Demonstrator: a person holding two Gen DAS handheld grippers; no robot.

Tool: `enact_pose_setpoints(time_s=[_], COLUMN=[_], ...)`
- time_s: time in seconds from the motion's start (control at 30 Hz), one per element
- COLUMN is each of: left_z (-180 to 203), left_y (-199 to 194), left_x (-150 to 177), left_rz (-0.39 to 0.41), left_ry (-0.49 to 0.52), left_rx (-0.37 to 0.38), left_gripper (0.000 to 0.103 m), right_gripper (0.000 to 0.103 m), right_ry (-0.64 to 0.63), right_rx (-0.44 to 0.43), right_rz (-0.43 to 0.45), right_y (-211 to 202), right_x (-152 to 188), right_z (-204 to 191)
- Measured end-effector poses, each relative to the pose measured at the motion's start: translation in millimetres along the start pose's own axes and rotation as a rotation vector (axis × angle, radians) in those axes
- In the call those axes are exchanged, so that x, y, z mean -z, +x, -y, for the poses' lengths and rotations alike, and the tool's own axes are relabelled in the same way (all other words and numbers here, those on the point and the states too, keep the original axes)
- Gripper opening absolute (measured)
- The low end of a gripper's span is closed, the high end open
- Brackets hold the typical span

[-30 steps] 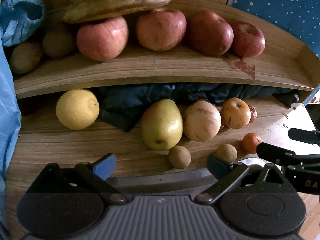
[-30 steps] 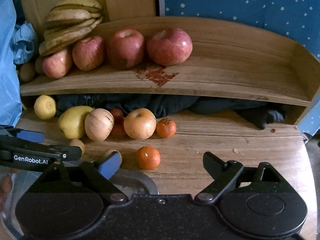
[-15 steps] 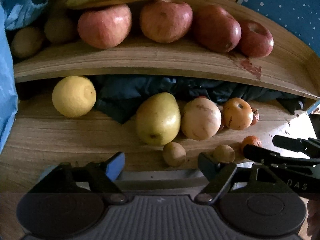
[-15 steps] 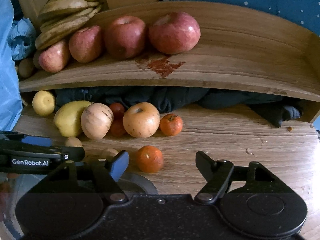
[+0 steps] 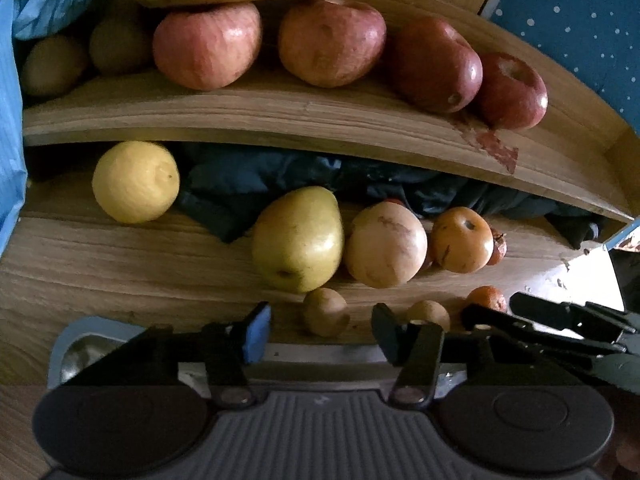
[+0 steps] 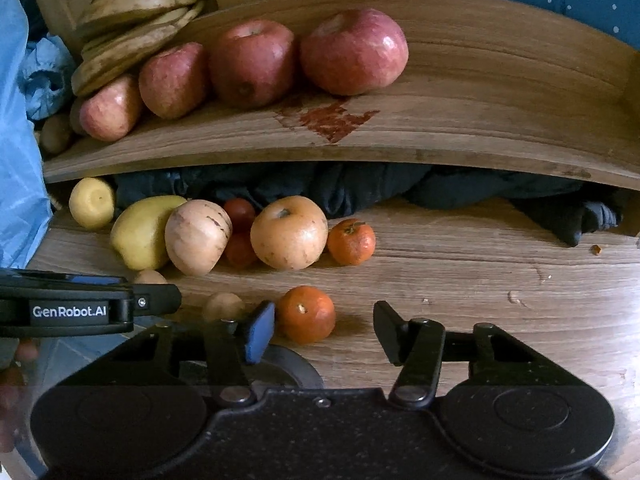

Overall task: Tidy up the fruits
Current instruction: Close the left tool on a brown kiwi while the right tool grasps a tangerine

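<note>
Both sets of jaws narrowed since a second ago: left gripper [image 5: 320, 326] and right gripper [image 6: 323, 326] just closing, fingers still apart, nothing clamped. Small brown fruit [image 5: 326, 312] now just ahead of the left gap; orange [image 6: 306, 314] beside the right blue pad [image 6: 258, 332]. Remaining fruit unmoved on wooden table [image 6: 480, 280] and shelf [image 6: 460, 120].

Both wrist cameras look steeply down, close over the bench [image 5: 100, 264], sharing the pear [image 5: 298, 238] and upper shelf [image 6: 480, 128].
</note>
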State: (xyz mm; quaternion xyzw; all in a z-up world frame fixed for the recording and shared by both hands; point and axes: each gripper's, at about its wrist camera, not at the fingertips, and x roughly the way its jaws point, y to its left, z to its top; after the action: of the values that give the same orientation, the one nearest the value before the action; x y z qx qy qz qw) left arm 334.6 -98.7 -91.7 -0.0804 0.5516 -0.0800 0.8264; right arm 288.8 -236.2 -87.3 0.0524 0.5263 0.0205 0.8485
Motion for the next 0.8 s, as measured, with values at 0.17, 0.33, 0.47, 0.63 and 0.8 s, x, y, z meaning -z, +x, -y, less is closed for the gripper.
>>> enact_pose_setpoints(time_s=[0.17, 0.33, 0.47, 0.63, 0.8], left_z=[-0.3, -1.0, -4.5, -9.5, -10.2], left_y=[2.5, 5.4, 6.4, 1.6, -4.7], left_x=[-1.5, -3.5, -4.9, -3.7, -3.0], left_rz=[-0.010, -0.012, -0.014, -0.013, 0.006], left_ry=[-0.038, -0.051, -0.079, -0.102, -0.099], left_rx=[0.004, -0.010, 0.000, 0.025, 0.053], left_gripper=[0.047, 0.039, 0.033, 0.028, 0.028], right_gripper=[0.046, 0.042, 0.035, 0.035, 0.034], right_ry=[0.011, 0.014, 0.014, 0.003, -0.013], right_rx=[-0.012, -0.021, -0.032, -0.036, -0.038], right_rz=[-0.006, -0.006, -0.003, 0.006, 0.032], right_y=[1.8, 3.6, 2.9, 2.7, -6.8], right_x=[-0.1, 0.2, 0.0, -1.2, -1.9], right_z=[-1.4, -3.0, -2.4, -3.5, -1.2])
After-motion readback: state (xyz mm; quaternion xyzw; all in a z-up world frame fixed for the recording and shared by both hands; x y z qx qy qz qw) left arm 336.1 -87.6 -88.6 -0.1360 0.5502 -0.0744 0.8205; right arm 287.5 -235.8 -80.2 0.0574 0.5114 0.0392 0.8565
